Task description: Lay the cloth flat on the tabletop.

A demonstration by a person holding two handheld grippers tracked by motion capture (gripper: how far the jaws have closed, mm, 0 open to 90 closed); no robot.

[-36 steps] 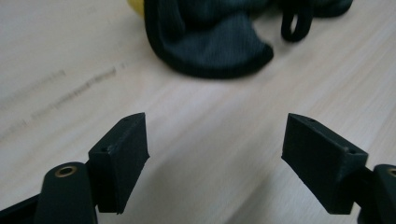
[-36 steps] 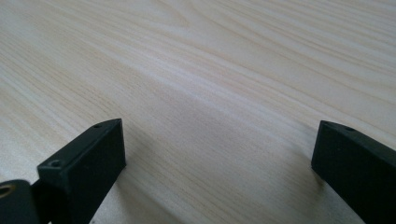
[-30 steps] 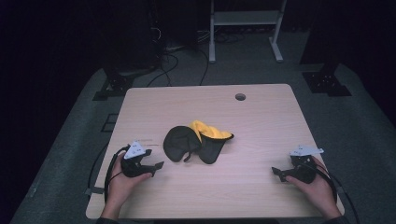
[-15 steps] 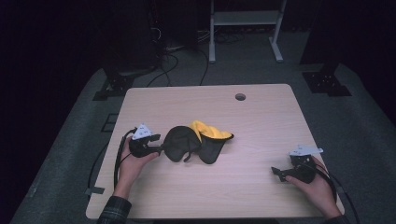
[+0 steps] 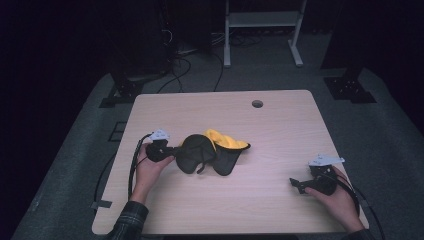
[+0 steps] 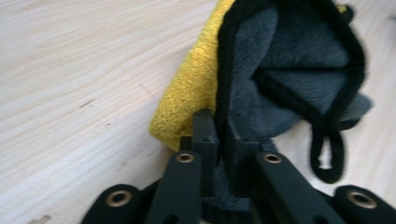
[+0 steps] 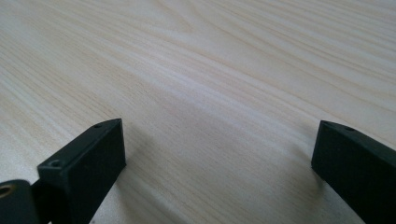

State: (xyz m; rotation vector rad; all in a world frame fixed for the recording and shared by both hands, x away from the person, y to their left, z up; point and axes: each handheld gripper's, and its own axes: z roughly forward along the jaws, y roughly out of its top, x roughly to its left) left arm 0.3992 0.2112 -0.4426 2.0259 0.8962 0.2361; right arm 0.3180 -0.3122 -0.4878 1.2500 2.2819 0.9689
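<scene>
From the high view, a crumpled grey-and-yellow plush cloth with black edging (image 5: 212,152) is lying near the middle of the pale wooden surface (image 5: 280,120). The left tongs (image 5: 172,151) are reaching in at its left edge, having just been closing, with the cloth's edge between them. The right tongs (image 5: 295,184) are resting well apart, near the surface's right side, in the person's right hand (image 5: 336,196).

In the left gripper view, the left tongs (image 6: 219,128) are clamping together on the black-bound grey rim of the cloth (image 6: 289,70), right where the yellow layer (image 6: 191,102) is folding under it. A black hanging loop (image 6: 327,154) is trailing just beside the jaws on the right.

In the right gripper view, the right tongs (image 7: 217,154) are standing wide apart over bare wood (image 7: 210,70), holding nothing.

The step in hand is looking like a pinch on the edge so the cloth can be lifted or spread. To do it well, the grip should be catching the bound hem fully, not only fluff, and both layers or one by choice. Lifting slowly and level is advisable, so the plush is not slipping out, while the right tongs are coming across to take an opposite edge.
</scene>
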